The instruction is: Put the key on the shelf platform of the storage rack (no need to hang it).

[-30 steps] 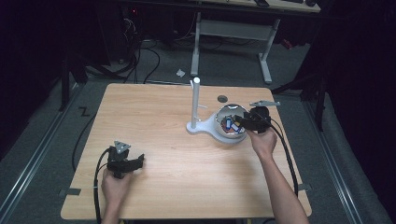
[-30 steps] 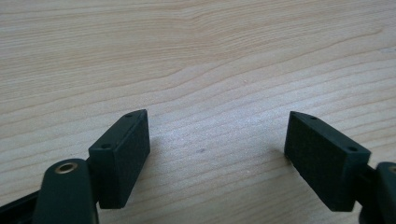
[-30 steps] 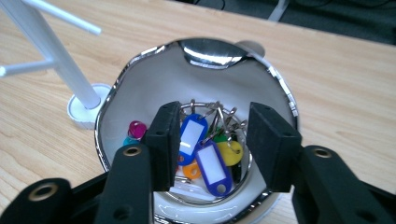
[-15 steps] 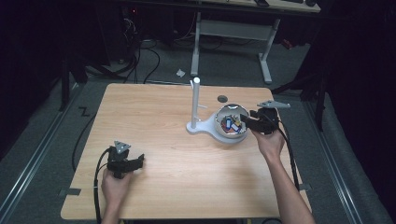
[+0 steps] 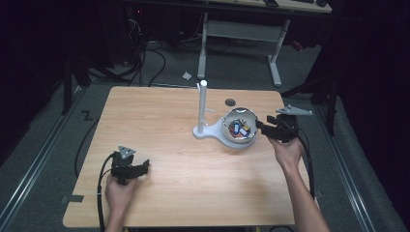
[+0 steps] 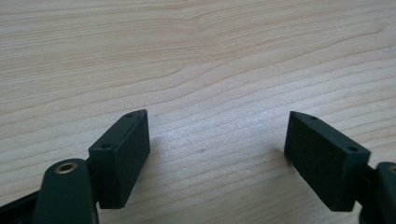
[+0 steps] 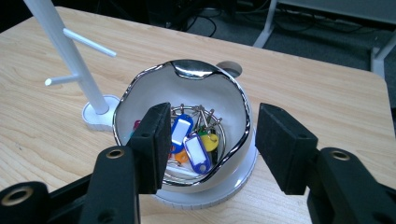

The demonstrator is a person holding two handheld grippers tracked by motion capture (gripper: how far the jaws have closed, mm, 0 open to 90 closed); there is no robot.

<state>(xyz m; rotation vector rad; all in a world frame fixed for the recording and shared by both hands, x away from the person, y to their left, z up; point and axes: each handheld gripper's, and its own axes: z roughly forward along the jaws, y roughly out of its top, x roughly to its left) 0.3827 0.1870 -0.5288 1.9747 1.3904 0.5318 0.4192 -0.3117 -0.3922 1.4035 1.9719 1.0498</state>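
White bowl (image 5: 238, 129) unheld, right gripper (image 5: 261, 126) backed off; jaws just opened

Key tags (image 7: 196, 149) in the bowl (image 5: 227, 130), just right of the peg stand (image 5: 202, 108) on the table (image 5: 159, 121).

Bowl (image 7: 187, 84) as landmark. Right gripper view: the near-left inner wall and part of the key tags (image 7: 194, 151) sit hidden behind the left jaw of the right gripper (image 7: 212, 144). Tag labels too small to read; ring count cannot be told. White stand (image 7: 70, 60) left of the bowl: top cut off by the upper edge. Hole in the bench (image 7: 327, 88) behind the bowl: half hidden by the rim. High view: tags inside the bowl are mere coloured specks. Forearms cut off at the bottom edge.
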